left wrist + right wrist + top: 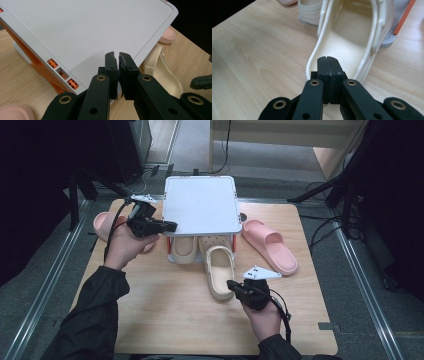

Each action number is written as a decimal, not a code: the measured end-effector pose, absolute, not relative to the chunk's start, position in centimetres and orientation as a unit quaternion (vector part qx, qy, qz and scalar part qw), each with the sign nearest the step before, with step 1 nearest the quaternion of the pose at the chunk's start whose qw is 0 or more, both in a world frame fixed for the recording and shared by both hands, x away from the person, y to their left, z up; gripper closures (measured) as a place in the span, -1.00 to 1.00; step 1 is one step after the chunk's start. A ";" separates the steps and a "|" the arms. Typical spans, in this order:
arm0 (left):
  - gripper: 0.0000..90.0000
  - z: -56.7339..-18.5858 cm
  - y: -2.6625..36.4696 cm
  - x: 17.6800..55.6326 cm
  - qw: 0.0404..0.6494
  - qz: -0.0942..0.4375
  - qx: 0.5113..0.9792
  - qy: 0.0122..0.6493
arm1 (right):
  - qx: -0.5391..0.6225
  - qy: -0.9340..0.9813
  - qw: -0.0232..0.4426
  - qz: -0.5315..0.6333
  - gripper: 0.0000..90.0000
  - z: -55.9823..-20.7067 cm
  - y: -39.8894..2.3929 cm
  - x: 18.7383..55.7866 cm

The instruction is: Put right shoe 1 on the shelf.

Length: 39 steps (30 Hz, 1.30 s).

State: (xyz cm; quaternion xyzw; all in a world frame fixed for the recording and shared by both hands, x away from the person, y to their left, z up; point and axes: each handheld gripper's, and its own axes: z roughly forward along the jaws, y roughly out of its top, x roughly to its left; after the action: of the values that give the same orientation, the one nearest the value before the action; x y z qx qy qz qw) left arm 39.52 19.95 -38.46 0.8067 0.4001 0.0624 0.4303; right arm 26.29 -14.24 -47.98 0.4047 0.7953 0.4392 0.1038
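Observation:
A white rack (200, 205) on orange legs stands at the back middle of the wooden table (165, 320). One cream clog (184, 249) lies under it. A second cream clog (219, 270) pokes out toward me, heel first. My left gripper (172, 226) is level with the rack's left edge; in the left gripper view its jaws (118, 55) stand shut over the rack's top (87, 32) with nothing between them. My right gripper (231, 284) sits at the second clog's heel. In the right gripper view it (329, 59) is shut and empty, just before the clog's heel rim (312, 62).
A pink slide (270, 245) lies right of the rack and another pink slide (104, 224) left of it, partly behind my left hand. Bare wood stretches along the table's near half. Dark stands and cables surround the table on the floor.

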 end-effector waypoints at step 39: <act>0.88 -38.6 20.1 39.6 0.439 0.058 0.803 0.399 | 0.408 0.812 0.098 0.406 1.00 -50.7 -13.2 27.5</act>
State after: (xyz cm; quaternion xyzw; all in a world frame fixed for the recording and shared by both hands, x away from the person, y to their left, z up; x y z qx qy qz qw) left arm 39.60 20.07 -38.65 0.8032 0.3988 0.0576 0.4388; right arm 27.48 -13.16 -50.67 0.4085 0.8117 0.4057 0.0981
